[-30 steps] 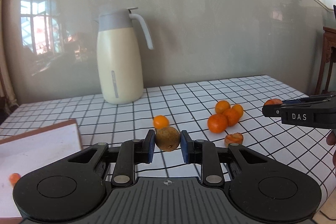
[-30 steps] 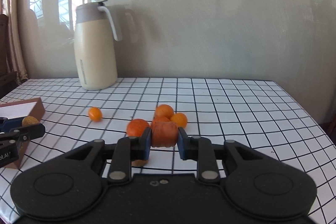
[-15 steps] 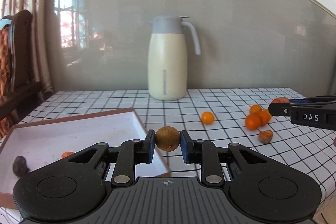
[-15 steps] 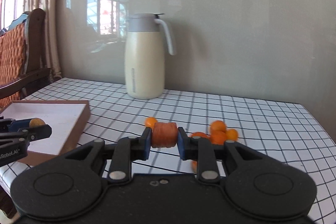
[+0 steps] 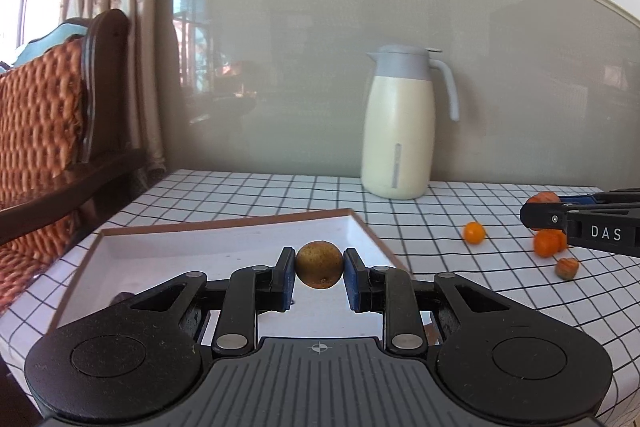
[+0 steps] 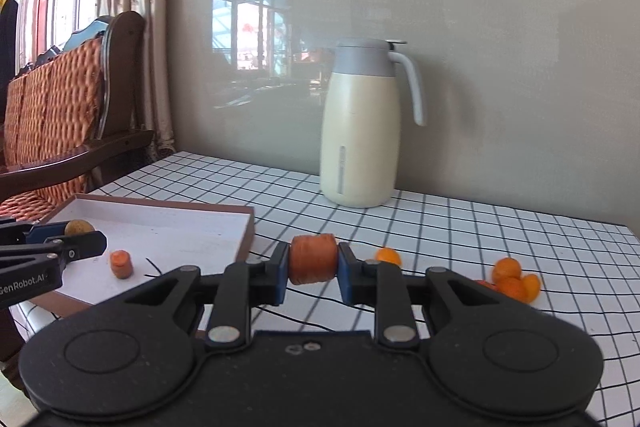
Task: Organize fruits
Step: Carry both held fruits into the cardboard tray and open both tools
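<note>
Two grippers: the left gripper (image 5: 319, 278) holds one brown round fruit (image 5: 319, 264), the right gripper (image 6: 313, 273) one orange cylinder (image 6: 313, 258). One tray (image 6: 168, 211) at 9 o'clock contains one small orange piece (image 6: 121, 263). On the table (image 6: 520, 235): one jug (image 6: 360, 131) at 12 o'clock, one lone orange (image 6: 387, 256), and a cluster (image 6: 514, 279) at 3 o'clock, count uncertain.

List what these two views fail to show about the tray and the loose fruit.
- Left wrist view: the tray's near floor, and most of a dark item, are hidden behind the left tongs.
- Right wrist view: the tray's left end is covered by the left tongs; the orange fruit cluster is blurred, count unclear.
- Left wrist view: the right tongs cover part of that cluster.
</note>
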